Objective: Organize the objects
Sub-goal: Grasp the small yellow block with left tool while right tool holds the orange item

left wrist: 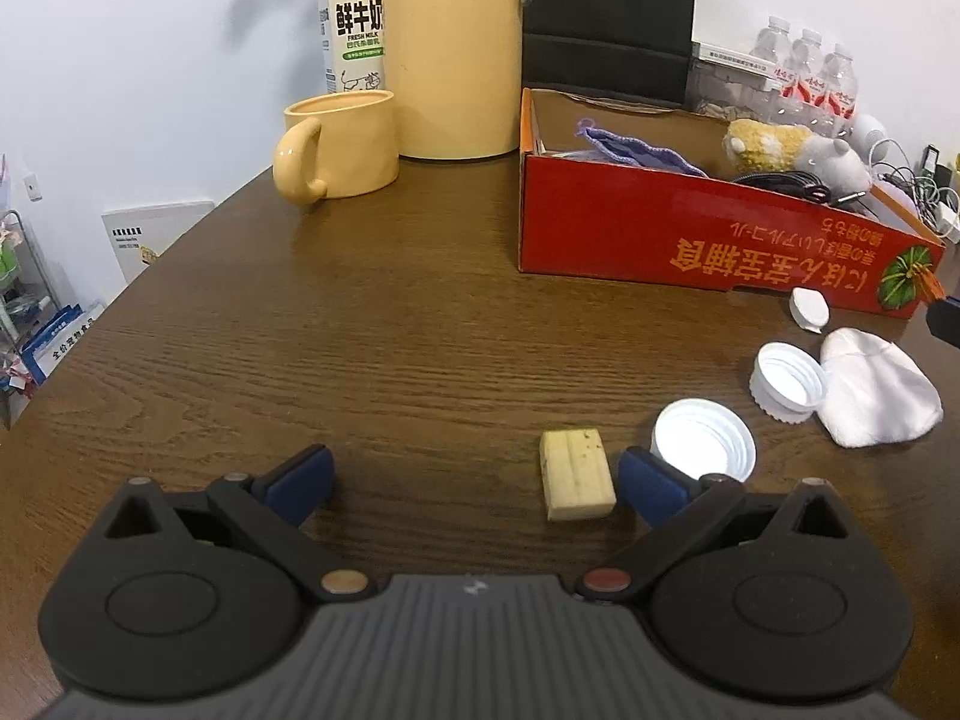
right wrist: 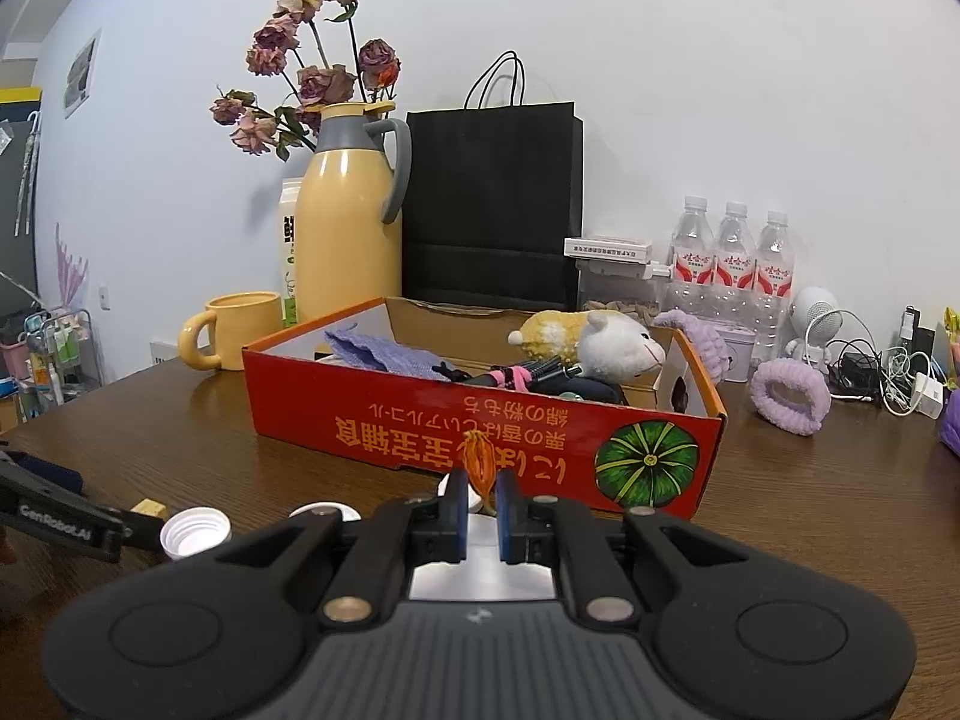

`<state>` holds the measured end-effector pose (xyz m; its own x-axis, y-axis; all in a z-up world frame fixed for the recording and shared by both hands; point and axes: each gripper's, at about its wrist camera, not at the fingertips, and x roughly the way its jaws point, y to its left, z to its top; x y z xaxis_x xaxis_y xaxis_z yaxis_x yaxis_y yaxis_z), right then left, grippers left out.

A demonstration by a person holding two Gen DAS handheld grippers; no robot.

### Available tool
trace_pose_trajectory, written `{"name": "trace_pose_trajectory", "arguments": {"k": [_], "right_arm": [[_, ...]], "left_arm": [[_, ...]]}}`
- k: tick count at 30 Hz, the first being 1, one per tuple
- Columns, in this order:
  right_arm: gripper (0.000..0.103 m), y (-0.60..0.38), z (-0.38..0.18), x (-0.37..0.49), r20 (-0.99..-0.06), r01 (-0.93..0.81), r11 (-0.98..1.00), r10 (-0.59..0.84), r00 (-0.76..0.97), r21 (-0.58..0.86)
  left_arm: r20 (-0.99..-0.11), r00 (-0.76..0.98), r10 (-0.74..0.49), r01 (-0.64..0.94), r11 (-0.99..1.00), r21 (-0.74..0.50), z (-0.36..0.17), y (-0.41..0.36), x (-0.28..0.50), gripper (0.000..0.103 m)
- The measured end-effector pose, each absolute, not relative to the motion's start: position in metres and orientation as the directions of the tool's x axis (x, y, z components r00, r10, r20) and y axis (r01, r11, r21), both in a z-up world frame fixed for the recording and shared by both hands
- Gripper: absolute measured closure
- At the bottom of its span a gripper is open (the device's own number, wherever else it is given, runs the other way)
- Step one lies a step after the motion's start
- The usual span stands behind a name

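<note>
My left gripper (left wrist: pixel 474 477) is open low over the brown table. A pale yellow eraser-like block (left wrist: pixel 576 475) lies between its fingers, close to the right pad. Two white caps (left wrist: pixel 705 447) (left wrist: pixel 787 381) and a white cloth (left wrist: pixel 876 387) lie to its right. My right gripper (right wrist: pixel 482 513) is shut on a small orange dried flower (right wrist: pixel 480 461), held above the table in front of the red cardboard box (right wrist: pixel 480 426). The box holds a purple cloth (right wrist: pixel 384 354), a plush toy (right wrist: pixel 594 342) and cables.
A yellow mug (left wrist: pixel 336 147), yellow thermos (left wrist: pixel 453 48) and milk carton (left wrist: pixel 351 24) stand behind the box's left side. A black paper bag (right wrist: pixel 492 210), water bottles (right wrist: pixel 732 258), a purple headband (right wrist: pixel 789 396) and chargers (right wrist: pixel 894 378) sit at the back right.
</note>
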<state>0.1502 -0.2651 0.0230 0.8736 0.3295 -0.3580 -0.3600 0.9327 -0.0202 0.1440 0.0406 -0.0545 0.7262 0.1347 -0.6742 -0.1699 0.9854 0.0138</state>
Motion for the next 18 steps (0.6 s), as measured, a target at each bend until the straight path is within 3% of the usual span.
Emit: {"name": "trace_pose_trajectory", "arguments": {"k": [18], "right_arm": [[0.094, -0.2640, 0.0222, 0.1496, -0.363, -0.360, 0.933, 0.328, 0.872, -0.023]], "left_arm": [[-0.645, 0.745, 0.168, -0.200, 0.979, 0.023, -0.0566, 0.0334, 0.1358, 0.002]]}}
